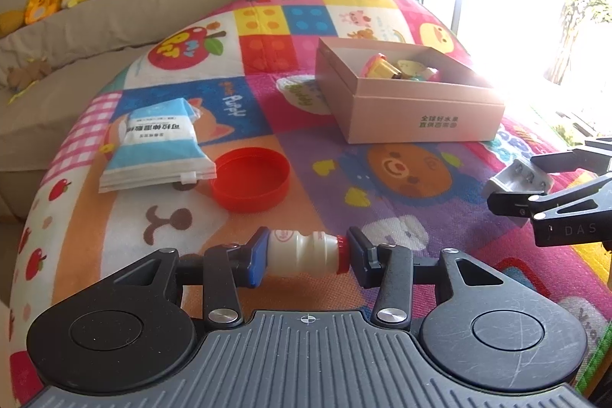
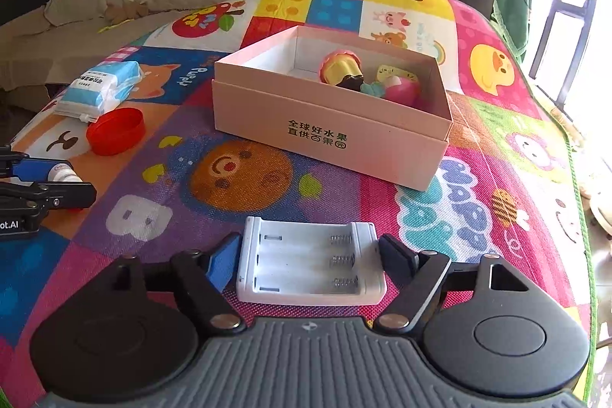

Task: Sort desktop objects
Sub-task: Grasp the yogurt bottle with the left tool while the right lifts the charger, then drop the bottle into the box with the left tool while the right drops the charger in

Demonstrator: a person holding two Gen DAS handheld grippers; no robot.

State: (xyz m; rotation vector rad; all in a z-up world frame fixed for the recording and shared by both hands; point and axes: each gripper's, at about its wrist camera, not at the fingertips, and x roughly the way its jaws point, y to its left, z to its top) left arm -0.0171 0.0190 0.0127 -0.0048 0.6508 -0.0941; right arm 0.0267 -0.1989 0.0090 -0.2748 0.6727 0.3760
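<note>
Box lies at twelve o'clock beyond both claws. Left claw pinches the small bottle end to end, crosswise; right claw, nearer the box, is spread around the battery holder, not visibly pressing.

Left gripper fingers clamped narrow; right gripper fingers spread wider, both angled downward.
</note>
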